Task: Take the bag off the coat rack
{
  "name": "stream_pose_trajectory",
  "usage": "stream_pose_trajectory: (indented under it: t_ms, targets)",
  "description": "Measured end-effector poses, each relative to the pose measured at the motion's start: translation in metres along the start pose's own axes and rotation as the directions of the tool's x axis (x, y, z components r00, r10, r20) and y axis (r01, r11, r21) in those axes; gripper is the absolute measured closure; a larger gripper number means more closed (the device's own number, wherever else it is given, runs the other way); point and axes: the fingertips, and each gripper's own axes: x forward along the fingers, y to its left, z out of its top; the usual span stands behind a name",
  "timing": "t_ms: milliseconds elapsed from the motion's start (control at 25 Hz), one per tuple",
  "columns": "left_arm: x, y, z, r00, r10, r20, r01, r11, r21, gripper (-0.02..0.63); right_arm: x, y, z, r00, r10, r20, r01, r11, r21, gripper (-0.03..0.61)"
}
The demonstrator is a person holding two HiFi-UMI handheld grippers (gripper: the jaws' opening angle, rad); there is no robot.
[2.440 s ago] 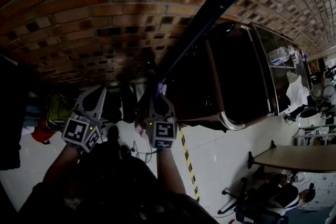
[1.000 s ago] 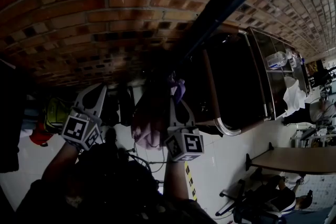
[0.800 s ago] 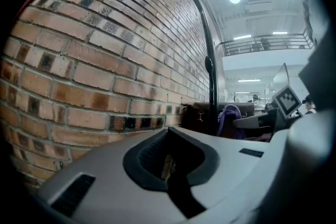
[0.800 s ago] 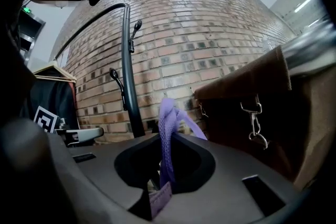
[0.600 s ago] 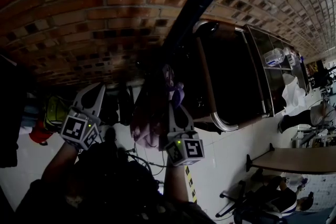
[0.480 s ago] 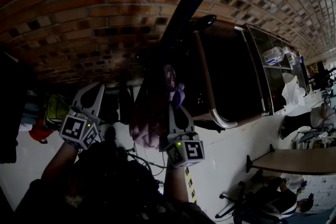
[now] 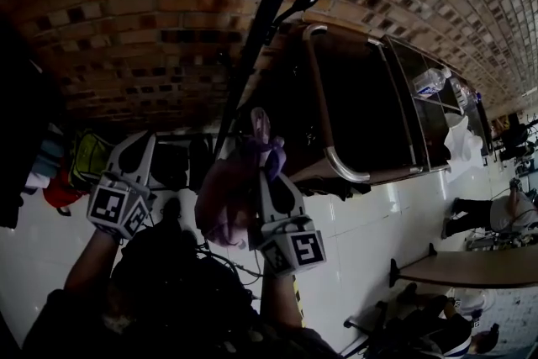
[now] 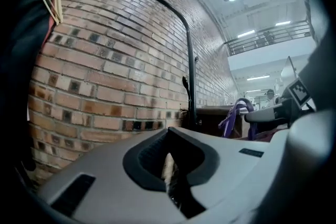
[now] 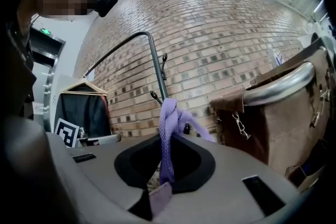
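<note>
Plainly, the only print that can be made out is the black-and-white square pattern on each gripper's marker block, one on the right cube [image 7: 296, 250] and one on the left cube [image 7: 113, 208]. A small lilac fabric tab [image 9: 159, 198] on the lilac woven strap [image 9: 167, 134] lies at the near edge of the right jaws. Whatever is printed on it cannot be read.

Both forearms reach up from the bottom of the head view, side by side. The grippers are held level and point toward the red-brown brick wall [image 7: 126, 29]. The right gripper [image 7: 267, 171] has its jaws closed narrowly on the strap, which rises from between the pads in a knotted loop. The soft pinkish fabric bag [image 7: 220, 206] hangs from that strap just left of the right gripper. It is between the two grippers and apart from the left gripper [image 7: 141, 152].

In the left gripper view the strap stands clear of the black metal coat rack pole [image 7: 261, 21], off to its right. In the head view the curved black hook [image 7: 296, 4] is well above the strap. The left gripper's jaws are drawn together with nothing gripped between the pads.

To the right of the rack stands a brown case [image 9: 294, 118] edged with a curved silver tube [image 9: 283, 84]. At the left of the right gripper view a dark garment [image 9: 79, 110] hangs on a wooden hanger [image 9: 84, 86].
</note>
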Motion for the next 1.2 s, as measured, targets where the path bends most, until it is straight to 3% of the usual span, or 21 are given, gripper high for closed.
stream_pose_trajectory:
  t_ms: [320, 640, 960, 1200]
  targets:
    - [-0.065, -0.001, 0.007, 0.997, 0.073, 0.027, -0.074, 0.997, 0.037, 0.580, -0.039, 0.049, -0.006, 0.991, 0.137, -0.002, -0.137, 0.990, 0.039, 0.520]
    - [-0.132, 0.006, 0.008, 0.994, 0.096, 0.051, -0.096, 0.995, 0.004, 0.580, -0.073, 0.112, -0.015, 0.979, 0.205, -0.005, -0.205, 0.978, 0.027, 0.520]
    - [-0.226, 0.023, 0.012, 0.995, 0.092, 0.046, -0.092, 0.996, 0.000, 0.580, -0.113, 0.201, -0.019, 0.979, 0.202, -0.007, -0.202, 0.979, -0.006, 0.519]
    - [-0.298, 0.031, 0.012, 0.994, 0.099, 0.047, -0.099, 0.995, -0.008, 0.580, -0.156, 0.256, -0.028, 0.980, 0.199, 0.022, -0.200, 0.978, 0.051, 0.520]
